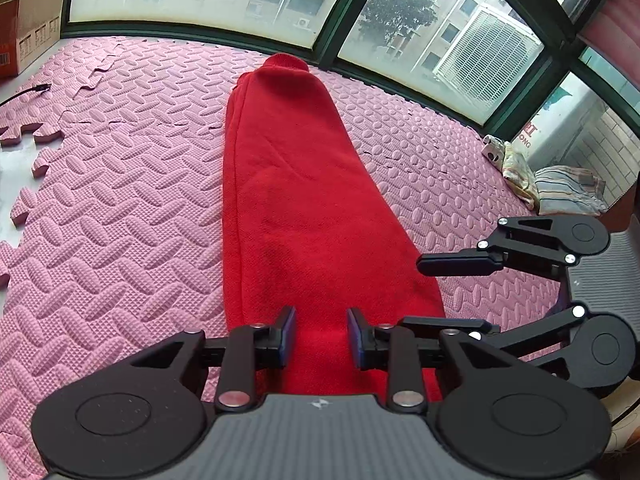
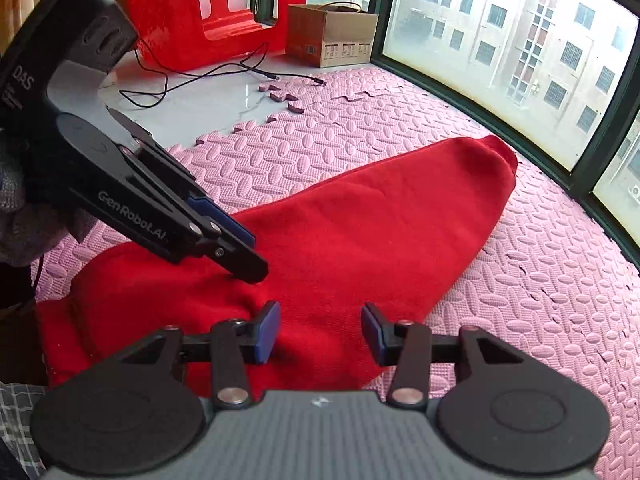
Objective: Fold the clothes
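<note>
Garment: red garment [image 1: 296, 200], folded into a long narrow strip, lies flat on the pink foam mat [image 1: 120, 220].
Long axis: in the left wrist view it runs from bottom centre up to the window frame [image 1: 332, 36]; in the right wrist view, from lower left to upper right.
Far end: narrow, rounded tip [image 2: 496, 152], pointing at the window.
Near end: wider, under both tools.
Left gripper [image 1: 321, 338]: jaws apart, nothing between them, poised over the near end.
Right gripper [image 2: 320, 334]: jaws parted, nothing held, above the cloth.
Background: cardboard box [image 2: 332, 34], upper centre of the right wrist view; red stool [image 2: 208, 12] to its left.
</note>
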A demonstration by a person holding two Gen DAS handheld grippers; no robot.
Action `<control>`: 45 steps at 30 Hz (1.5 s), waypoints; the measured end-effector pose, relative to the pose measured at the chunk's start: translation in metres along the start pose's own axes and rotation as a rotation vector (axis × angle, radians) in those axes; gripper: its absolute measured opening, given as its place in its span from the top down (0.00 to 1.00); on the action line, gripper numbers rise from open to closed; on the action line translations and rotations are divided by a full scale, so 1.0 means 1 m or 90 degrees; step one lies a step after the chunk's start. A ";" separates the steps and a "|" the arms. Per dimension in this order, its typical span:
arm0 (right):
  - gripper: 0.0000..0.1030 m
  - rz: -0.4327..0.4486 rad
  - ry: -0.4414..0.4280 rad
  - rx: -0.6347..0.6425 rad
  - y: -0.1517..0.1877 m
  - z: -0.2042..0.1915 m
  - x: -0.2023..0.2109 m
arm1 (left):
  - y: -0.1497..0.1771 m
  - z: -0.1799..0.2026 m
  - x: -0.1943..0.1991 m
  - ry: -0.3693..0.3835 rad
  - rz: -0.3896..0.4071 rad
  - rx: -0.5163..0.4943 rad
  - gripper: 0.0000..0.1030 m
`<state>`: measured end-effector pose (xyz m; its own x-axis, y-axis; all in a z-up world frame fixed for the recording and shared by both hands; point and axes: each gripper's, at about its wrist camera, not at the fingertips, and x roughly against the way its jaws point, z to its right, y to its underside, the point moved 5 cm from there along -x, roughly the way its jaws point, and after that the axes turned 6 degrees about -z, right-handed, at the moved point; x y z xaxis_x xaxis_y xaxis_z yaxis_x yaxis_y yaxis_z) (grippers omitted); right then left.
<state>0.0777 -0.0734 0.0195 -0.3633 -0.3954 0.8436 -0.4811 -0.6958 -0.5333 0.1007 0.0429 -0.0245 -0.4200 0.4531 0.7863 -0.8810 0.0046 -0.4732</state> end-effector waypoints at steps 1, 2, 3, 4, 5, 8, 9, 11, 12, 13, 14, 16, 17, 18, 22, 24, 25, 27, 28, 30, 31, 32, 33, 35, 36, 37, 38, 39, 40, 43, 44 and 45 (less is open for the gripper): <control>0.56 0.007 -0.020 -0.014 -0.001 0.000 0.004 | -0.001 -0.001 0.001 0.003 0.001 0.003 0.70; 0.56 0.008 -0.050 -0.022 0.000 -0.003 0.008 | -0.003 -0.003 0.001 0.002 0.002 0.007 0.70; 0.56 -0.002 -0.069 -0.012 0.003 -0.010 0.008 | -0.004 -0.004 0.000 -0.002 0.003 0.009 0.70; 0.56 -0.011 -0.088 -0.001 0.007 -0.017 0.007 | -0.004 -0.005 0.000 -0.003 0.002 0.010 0.70; 0.56 -0.020 -0.107 0.010 0.011 -0.024 0.007 | -0.005 -0.006 -0.001 -0.003 0.000 0.011 0.70; 0.54 -0.039 -0.146 0.035 0.021 -0.041 0.010 | -0.005 -0.009 -0.004 -0.011 -0.002 0.010 0.70; 0.54 -0.041 -0.148 0.039 0.024 -0.043 0.012 | -0.005 -0.010 -0.005 -0.012 -0.002 0.012 0.70; 0.54 -0.043 -0.152 0.047 0.030 -0.049 0.017 | -0.006 -0.011 -0.006 -0.014 0.000 0.017 0.70; 0.54 -0.044 -0.153 0.051 0.033 -0.052 0.019 | -0.006 -0.012 -0.006 -0.016 0.003 0.019 0.70; 0.54 -0.046 -0.155 0.055 0.036 -0.055 0.021 | -0.007 -0.012 -0.007 -0.017 0.004 0.021 0.70; 0.54 -0.047 -0.157 0.059 0.039 -0.058 0.024 | -0.007 -0.012 -0.007 -0.018 0.004 0.022 0.70; 0.54 -0.046 -0.161 0.063 0.039 -0.060 0.028 | -0.009 -0.009 -0.004 -0.021 0.010 0.022 0.70; 0.54 -0.043 -0.163 0.062 0.037 -0.058 0.030 | -0.008 -0.005 0.000 -0.024 0.019 0.007 0.70; 0.56 -0.040 -0.165 0.061 0.035 -0.057 0.032 | -0.007 0.000 0.005 -0.028 0.027 -0.009 0.70; 0.55 -0.007 -0.144 0.019 0.017 -0.032 0.040 | 0.002 0.019 0.018 -0.040 0.044 -0.072 0.72; 0.55 0.005 -0.119 0.001 0.007 -0.017 0.041 | 0.015 0.026 0.019 -0.043 0.040 -0.105 0.72; 0.55 0.006 -0.105 -0.009 0.004 -0.010 0.038 | 0.021 0.028 0.019 -0.044 0.036 -0.114 0.72; 0.55 0.008 -0.078 -0.031 -0.003 0.004 0.031 | 0.032 0.033 0.018 -0.050 0.031 -0.138 0.71; 0.55 0.005 -0.073 -0.040 -0.005 0.009 0.025 | 0.036 0.034 0.018 -0.056 0.031 -0.149 0.70; 0.55 -0.008 -0.067 -0.056 -0.008 0.015 0.009 | 0.041 0.034 0.018 -0.053 0.029 -0.157 0.69; 0.55 -0.016 -0.064 -0.064 -0.010 0.018 0.000 | 0.041 0.034 0.018 -0.053 0.028 -0.154 0.69; 0.55 -0.024 -0.061 -0.071 -0.011 0.020 -0.008 | 0.039 0.033 0.020 -0.050 0.028 -0.149 0.69; 0.55 -0.029 -0.061 -0.077 -0.011 0.022 -0.012 | 0.037 0.033 0.024 -0.045 0.032 -0.143 0.69; 0.55 -0.032 -0.059 -0.088 -0.015 0.028 -0.021 | 0.028 0.034 0.029 -0.034 0.047 -0.135 0.69; 0.55 -0.032 -0.058 -0.094 -0.018 0.032 -0.025 | 0.023 0.035 0.031 -0.029 0.055 -0.130 0.69; 0.55 -0.032 -0.056 -0.099 -0.021 0.036 -0.030 | 0.019 0.035 0.033 -0.023 0.062 -0.126 0.69; 0.55 -0.033 -0.052 -0.102 -0.026 0.040 -0.035 | 0.015 0.034 0.030 -0.021 0.060 -0.118 0.69; 0.55 -0.034 -0.048 -0.104 -0.030 0.044 -0.040 | 0.012 0.032 0.027 -0.019 0.058 -0.109 0.69; 0.55 -0.035 -0.044 -0.107 -0.034 0.048 -0.046 | 0.009 0.031 0.023 -0.016 0.056 -0.101 0.69; 0.55 -0.035 -0.024 -0.107 -0.046 0.060 -0.058 | 0.011 0.025 0.009 -0.013 0.029 -0.080 0.69; 0.55 -0.029 -0.017 -0.117 -0.054 0.068 -0.066 | 0.013 0.023 0.007 -0.011 0.024 -0.076 0.68; 0.55 -0.029 -0.013 -0.115 -0.059 0.073 -0.070 | 0.015 0.022 0.006 -0.011 0.023 -0.075 0.67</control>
<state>0.1900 -0.0484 -0.0037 -0.3230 -0.3789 0.8672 -0.6331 -0.5946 -0.4956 0.0804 0.0255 -0.0181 -0.4552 0.4399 0.7742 -0.8342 0.0934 -0.5435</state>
